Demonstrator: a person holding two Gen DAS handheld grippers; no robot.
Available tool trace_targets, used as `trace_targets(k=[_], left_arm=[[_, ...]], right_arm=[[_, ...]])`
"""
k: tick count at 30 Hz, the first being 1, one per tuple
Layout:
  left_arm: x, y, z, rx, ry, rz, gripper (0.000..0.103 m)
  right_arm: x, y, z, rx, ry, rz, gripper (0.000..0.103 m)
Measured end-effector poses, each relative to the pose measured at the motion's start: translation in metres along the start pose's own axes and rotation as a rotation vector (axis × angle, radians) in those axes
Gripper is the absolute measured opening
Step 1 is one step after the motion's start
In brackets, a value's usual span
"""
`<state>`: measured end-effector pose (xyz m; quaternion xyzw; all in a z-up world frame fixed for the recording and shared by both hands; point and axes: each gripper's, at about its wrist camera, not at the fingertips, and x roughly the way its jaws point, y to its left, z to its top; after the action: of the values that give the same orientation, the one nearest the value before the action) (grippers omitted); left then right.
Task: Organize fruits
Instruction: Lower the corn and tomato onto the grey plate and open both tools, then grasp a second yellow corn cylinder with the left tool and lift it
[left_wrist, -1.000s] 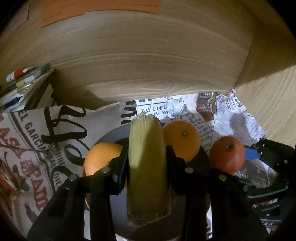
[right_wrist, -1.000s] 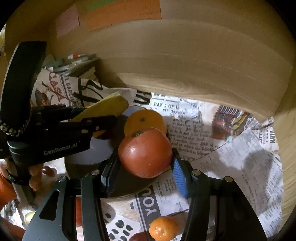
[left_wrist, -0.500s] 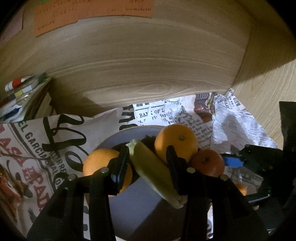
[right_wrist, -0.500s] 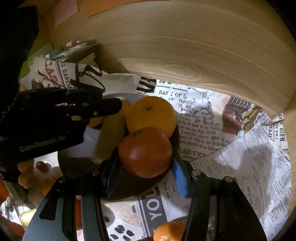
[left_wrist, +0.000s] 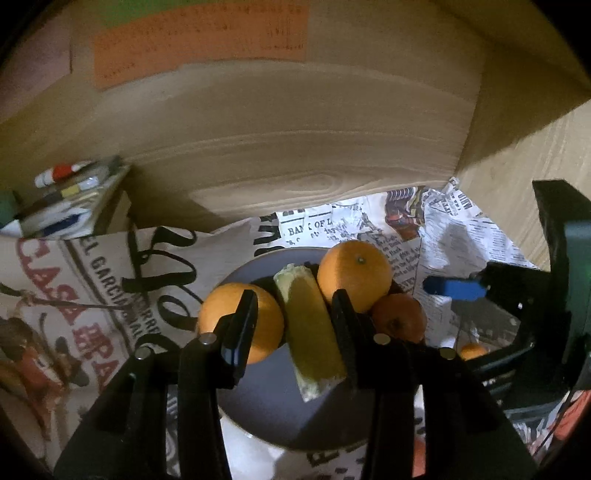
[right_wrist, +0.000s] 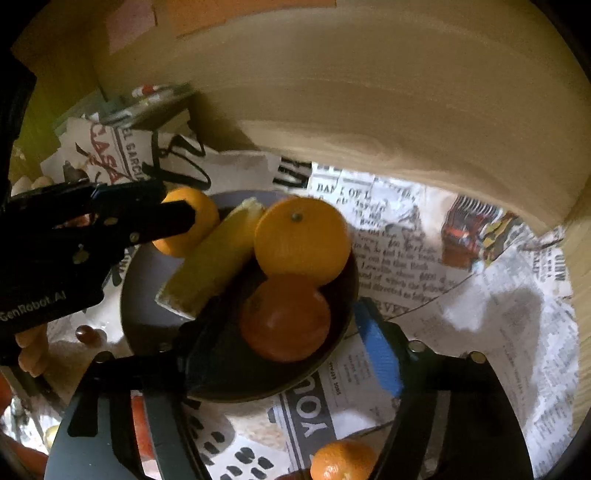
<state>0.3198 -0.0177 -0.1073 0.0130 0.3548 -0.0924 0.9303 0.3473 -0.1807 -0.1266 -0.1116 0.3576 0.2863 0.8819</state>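
— While the reddish tomato (right_wrist: 284, 317) is sitting at the near edge of the dark plate (right_wrist: 147, 280), where is the right claw (right_wrist: 291, 354) standing?
— It is straddling the tomato with its jaws spread; they have just been opening, and neither the black pad nor the blue pad (right_wrist: 380, 358) is pressing on the fruit. So it is released, with the tomato lying between the jaws on the plate.
— And the left claw (left_wrist: 291, 332)?
— It is pointing down at the plate (left_wrist: 266, 406) with the banana piece (left_wrist: 310, 328) lying between its fingers. Its jaws have been easing apart a little. The right finger is looking as if it is touching the banana; a gap is showing on the other side, so it is not clenching.
— What else is lying on the plate?
— One orange (left_wrist: 354, 275) is resting beside the banana and touching the tomato (left_wrist: 399, 321), and a second orange (left_wrist: 240, 321) is sitting behind the left finger. A small mandarin (right_wrist: 341, 461) is lying off the plate on the newspaper (right_wrist: 480, 314) covering the table.
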Motion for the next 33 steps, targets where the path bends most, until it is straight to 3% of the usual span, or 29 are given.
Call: trace_targets(k=[4,14,19,33], left_arm=[[-0.021,0.003,-0.006,0.007,-0.036,0.008,0.051],[-0.07,-0.001,-0.032,0.038,-0.082,0.01,0.056],[-0.091,-0.006,-0.053,0.042,-0.1,0.004,0.065],[-0.096,-0.032,-0.12,0.083,0.019,-0.051,0.065]], right_arm=[[-0.02,0.006,-0.002,-0.013,-0.041,-0.026,0.07],[-0.072,0.021,-0.015,-0.003,-0.134,-0.054,0.072],[-0.092,0.036,-0.028,-0.015,-0.163,-0.068,0.072],[-0.115,0.054,-0.072,0.003,-0.189,-0.067,0.076]])
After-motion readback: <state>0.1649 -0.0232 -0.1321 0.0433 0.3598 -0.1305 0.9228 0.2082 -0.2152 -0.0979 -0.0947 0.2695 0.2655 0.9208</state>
